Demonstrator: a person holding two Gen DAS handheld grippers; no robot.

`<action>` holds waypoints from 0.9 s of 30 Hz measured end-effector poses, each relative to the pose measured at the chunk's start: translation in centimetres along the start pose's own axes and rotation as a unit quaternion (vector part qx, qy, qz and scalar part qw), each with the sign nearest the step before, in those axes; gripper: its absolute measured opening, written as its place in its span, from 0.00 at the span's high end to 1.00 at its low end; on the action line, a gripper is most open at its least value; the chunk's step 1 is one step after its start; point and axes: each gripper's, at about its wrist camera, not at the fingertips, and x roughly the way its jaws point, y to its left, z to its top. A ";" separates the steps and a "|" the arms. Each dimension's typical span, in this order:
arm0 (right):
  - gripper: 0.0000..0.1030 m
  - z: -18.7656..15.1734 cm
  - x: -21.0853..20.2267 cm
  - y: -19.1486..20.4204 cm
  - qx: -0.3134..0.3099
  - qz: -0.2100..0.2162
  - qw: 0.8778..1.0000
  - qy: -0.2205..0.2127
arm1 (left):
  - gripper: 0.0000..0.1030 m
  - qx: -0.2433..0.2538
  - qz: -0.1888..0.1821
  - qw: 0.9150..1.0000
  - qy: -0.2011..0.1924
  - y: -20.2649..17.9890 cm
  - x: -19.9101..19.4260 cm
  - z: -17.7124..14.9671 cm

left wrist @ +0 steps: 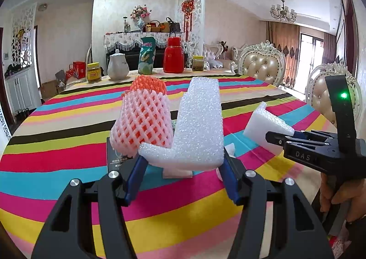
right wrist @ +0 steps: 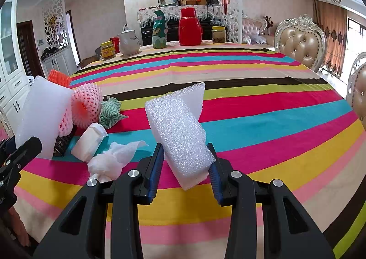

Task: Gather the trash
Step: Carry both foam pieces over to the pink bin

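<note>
Between the blue pads of the left gripper (left wrist: 183, 163): one L-shaped foam block (left wrist: 196, 126), clamped at its base, long arm upright, short foot pointing left. Right gripper (right wrist: 186, 167): fingers closed on a foam wedge (right wrist: 180, 130), long axis tilted up and away, leaning left. Just left of the L-block: pink foam fruit net (left wrist: 143, 119) over an orange net (left wrist: 148, 85). Near, on the striped tablecloth (right wrist: 263, 121): crumpled tissue (right wrist: 114, 158), white packet (right wrist: 90, 142), green-checked cloth (right wrist: 111, 111). Far edge: red flask (left wrist: 173, 55), white teapot (left wrist: 117, 65), jar (left wrist: 93, 72).
</note>
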 end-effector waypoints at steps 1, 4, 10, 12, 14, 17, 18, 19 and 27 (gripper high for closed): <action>0.64 0.0 -0.1 0.0 0.000 -0.001 1.000 -0.001 | 0.44 0.001 0.000 1.000 -0.001 -0.1 0.0 0.0; 0.64 0.0 -0.1 0.1 -0.001 -0.003 1.000 -0.002 | 0.44 0.004 0.000 1.000 -0.006 -0.1 -0.3 -0.1; 0.64 -0.1 -1.0 0.4 -0.009 -0.001 1.000 -0.025 | 0.44 -0.002 -0.004 0.999 -0.033 0.4 -2.3 0.1; 0.64 -0.2 -1.2 0.9 -0.011 0.003 1.000 -0.026 | 0.44 -0.011 0.005 0.999 -0.044 1.1 -3.7 0.5; 0.64 -0.1 -1.7 1.7 -0.015 0.016 0.999 -0.027 | 0.44 -0.014 0.019 0.998 -0.052 1.9 -4.9 0.5; 0.64 0.1 -2.8 3.6 -0.033 0.036 0.998 -0.038 | 0.44 -0.022 0.046 0.997 -0.052 3.5 -6.2 0.2; 0.64 0.2 -3.2 4.4 -0.037 0.045 0.997 -0.041 | 0.44 -0.027 0.055 0.997 -0.044 4.4 -6.5 -0.1; 0.64 0.3 -3.7 5.4 -0.043 0.058 0.996 -0.044 | 0.44 -0.031 0.063 0.997 -0.038 5.0 -6.7 -0.2; 0.64 -0.3 -5.3 13.7 -0.094 0.133 0.986 -0.046 | 0.44 -0.072 0.117 0.990 -0.009 11.5 -9.0 -2.7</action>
